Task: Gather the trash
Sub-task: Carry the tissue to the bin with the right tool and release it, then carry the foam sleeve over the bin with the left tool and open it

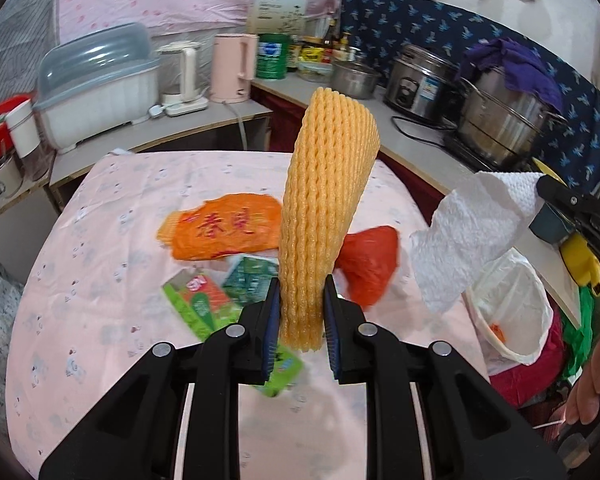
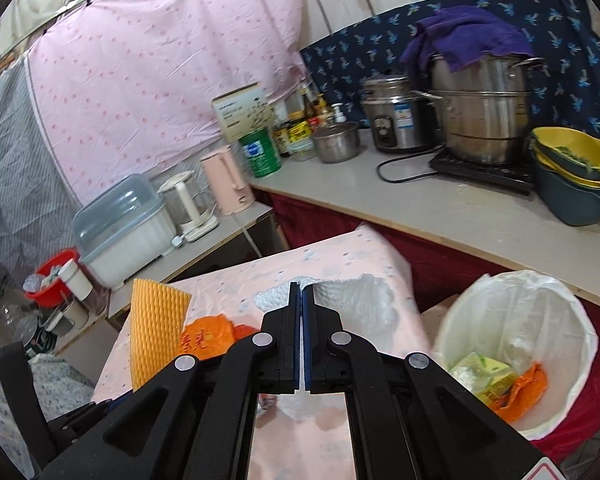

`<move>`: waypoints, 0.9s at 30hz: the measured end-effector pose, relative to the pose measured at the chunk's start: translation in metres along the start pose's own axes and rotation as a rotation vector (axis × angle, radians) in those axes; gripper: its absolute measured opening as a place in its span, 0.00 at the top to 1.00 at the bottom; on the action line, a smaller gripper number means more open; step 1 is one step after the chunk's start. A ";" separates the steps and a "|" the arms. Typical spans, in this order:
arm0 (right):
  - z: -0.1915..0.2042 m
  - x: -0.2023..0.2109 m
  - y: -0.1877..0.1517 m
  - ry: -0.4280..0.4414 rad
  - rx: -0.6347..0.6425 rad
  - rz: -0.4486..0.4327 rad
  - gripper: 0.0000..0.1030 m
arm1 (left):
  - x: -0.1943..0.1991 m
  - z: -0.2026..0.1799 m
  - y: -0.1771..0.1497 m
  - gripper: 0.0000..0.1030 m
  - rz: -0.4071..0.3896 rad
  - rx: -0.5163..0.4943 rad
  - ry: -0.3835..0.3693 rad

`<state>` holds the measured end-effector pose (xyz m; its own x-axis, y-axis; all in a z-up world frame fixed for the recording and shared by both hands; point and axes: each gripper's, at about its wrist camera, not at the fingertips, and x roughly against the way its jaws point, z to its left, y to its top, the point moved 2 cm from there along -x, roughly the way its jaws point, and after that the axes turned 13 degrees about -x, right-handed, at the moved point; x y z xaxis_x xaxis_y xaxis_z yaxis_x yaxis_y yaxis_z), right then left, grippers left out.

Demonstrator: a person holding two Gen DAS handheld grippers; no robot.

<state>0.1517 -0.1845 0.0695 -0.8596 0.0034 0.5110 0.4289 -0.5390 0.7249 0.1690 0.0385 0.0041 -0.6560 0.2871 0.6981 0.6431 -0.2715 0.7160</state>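
A cramped home kitchen, makeshift in look. Along the counter (image 2: 440,216): rice cooker (image 2: 396,120), stacked steel steamer pot (image 2: 484,120) on a hob, pink kettle (image 2: 226,180), covered dish rack (image 2: 120,228), sauce bottles (image 2: 312,114). Behind, patterned cloths hung as walls. Beside it, a lined waste bin (image 2: 516,320).

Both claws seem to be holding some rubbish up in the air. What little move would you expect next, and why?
Probably carry the right gripper over the white-lined bin and let go. It is shut on a crumpled paper towel, held up off the table, and the bin sits just to its right with scraps already inside. The left gripper, clamped on the yellow foam net, would likely follow.
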 end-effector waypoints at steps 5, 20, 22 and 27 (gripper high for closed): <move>-0.041 0.021 0.018 -0.047 -0.051 -0.046 0.99 | -0.002 -0.050 0.012 0.81 -0.011 -0.086 -0.045; -0.159 0.020 0.035 -0.200 -0.165 -0.040 0.99 | -0.024 -0.168 0.024 0.81 0.007 -0.276 -0.146; -0.169 0.014 0.033 -0.223 -0.173 -0.025 0.98 | -0.027 -0.176 0.024 0.81 0.012 -0.288 -0.150; -0.185 0.007 0.027 -0.240 -0.196 -0.009 0.93 | -0.037 -0.191 0.026 0.81 0.028 -0.313 -0.156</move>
<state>0.1066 -0.3547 0.0074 -0.7628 0.1954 0.6164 0.3398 -0.6900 0.6391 0.1339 -0.1547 -0.0019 -0.5562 0.4055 0.7254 0.4918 -0.5430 0.6807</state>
